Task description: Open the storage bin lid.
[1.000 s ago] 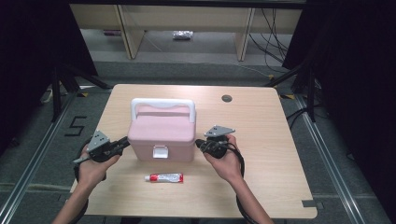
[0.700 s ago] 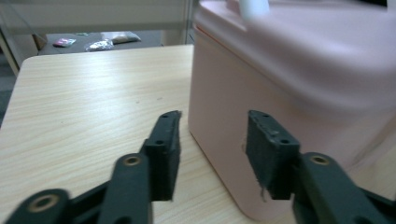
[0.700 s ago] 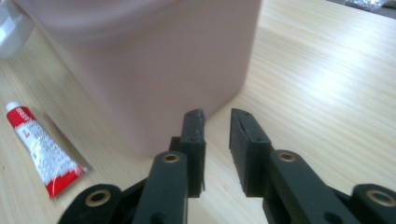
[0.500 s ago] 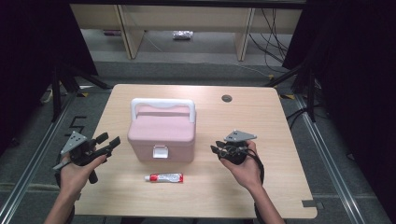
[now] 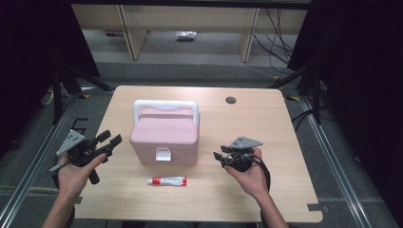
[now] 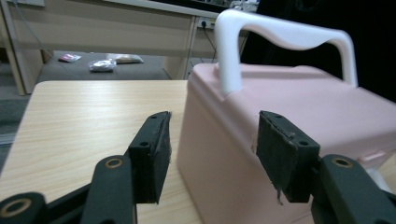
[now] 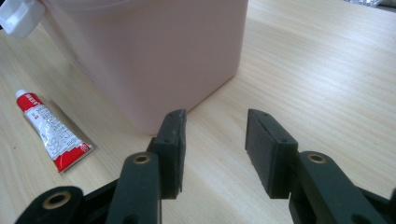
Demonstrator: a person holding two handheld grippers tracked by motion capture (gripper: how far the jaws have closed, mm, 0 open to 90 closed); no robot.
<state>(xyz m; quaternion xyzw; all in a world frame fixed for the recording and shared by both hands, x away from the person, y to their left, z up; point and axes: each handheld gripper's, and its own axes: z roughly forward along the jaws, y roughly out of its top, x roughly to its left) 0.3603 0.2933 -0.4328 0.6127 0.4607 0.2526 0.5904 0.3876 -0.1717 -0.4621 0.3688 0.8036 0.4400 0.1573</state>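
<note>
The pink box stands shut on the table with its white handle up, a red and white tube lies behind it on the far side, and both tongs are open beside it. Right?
Not quite: the tube lies in front of the pink box, on the person's side, as the high view shows. The rest holds: white handle up, left tongs and right tongs open, one at each side of the box.

A pale pink box [image 5: 164, 137] has a white handle [image 5: 165, 105] and white latch [image 5: 163, 154]. Just beside it lies a red-and-white tube [image 5: 166, 180] with a white cap, on the light woodgrain bench [image 5: 266, 123]. The tongs' pads [image 6: 152, 156] are black.
</note>
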